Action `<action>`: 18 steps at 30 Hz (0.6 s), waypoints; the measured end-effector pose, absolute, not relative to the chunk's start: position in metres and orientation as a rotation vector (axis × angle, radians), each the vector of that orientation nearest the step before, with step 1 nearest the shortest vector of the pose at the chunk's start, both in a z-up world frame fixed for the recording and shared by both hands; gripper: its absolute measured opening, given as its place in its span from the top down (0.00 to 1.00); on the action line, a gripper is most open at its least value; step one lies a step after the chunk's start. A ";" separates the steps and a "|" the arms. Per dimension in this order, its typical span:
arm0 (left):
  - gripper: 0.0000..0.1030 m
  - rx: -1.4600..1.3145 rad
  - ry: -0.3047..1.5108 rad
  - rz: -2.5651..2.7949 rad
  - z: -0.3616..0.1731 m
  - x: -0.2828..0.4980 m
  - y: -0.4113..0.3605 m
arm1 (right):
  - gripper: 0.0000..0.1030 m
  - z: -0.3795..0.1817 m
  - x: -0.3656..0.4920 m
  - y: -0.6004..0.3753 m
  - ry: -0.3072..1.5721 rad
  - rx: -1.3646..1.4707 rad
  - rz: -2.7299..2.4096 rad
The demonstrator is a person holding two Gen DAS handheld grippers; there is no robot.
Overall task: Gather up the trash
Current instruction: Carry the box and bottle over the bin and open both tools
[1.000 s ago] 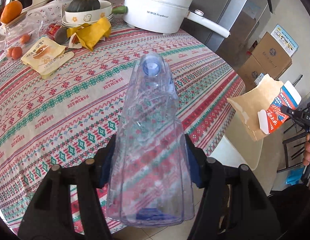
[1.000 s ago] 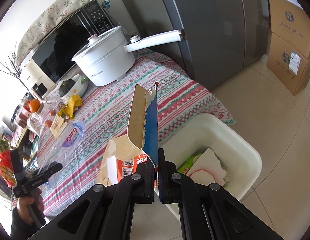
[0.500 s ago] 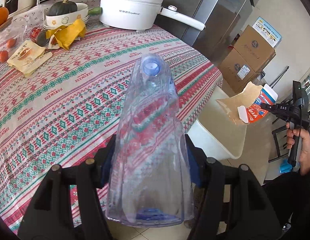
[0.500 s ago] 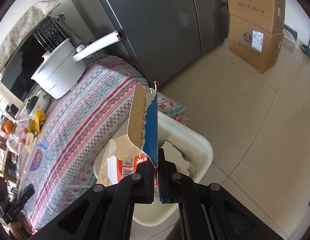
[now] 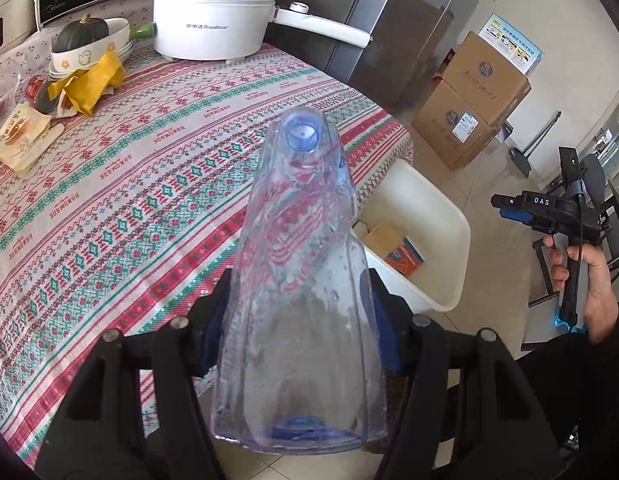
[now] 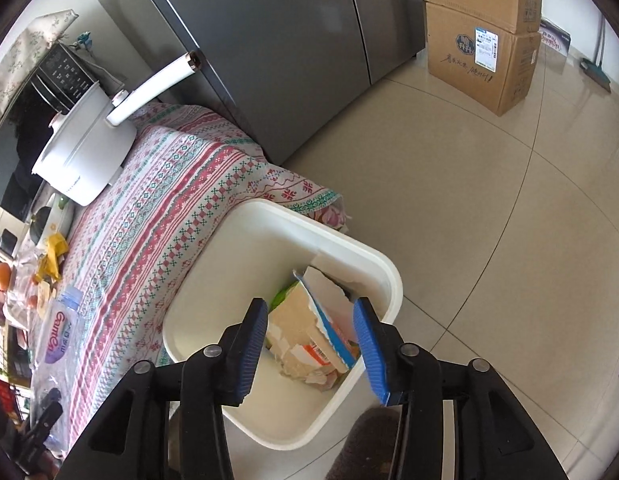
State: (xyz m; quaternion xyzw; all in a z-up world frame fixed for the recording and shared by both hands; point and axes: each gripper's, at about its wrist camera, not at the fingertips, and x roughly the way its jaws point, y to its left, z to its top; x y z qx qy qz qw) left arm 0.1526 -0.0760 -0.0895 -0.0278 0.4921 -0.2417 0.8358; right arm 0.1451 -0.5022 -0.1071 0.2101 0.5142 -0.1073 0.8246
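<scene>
Torn carton [image 6: 309,336] in white bin [image 6: 373,256]; right hand-held gripper [image 6: 311,344] opening, empty; left hand-held gripper [image 5: 297,320] around bottle [image 5: 301,264]

The plastic bottle [image 5: 299,280] hides the left gripper's pads — and the bin [image 5: 449,216] partly too.

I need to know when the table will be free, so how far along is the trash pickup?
Done: torn carton lies in the bin; right gripper's jaws opening, empty. In hand: left gripper grips the bottle. Left: wrappers on the table.
</scene>
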 end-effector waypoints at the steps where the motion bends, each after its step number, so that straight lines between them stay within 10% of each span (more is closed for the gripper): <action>1: 0.39 -0.054 1.042 -0.522 -0.088 0.153 -0.083 | 0.54 -0.107 0.144 -0.504 1.091 0.442 -0.231; 18: 0.38 0.043 1.184 -0.701 -0.131 0.162 -0.217 | 0.46 -0.094 0.114 -0.538 1.055 0.491 -0.251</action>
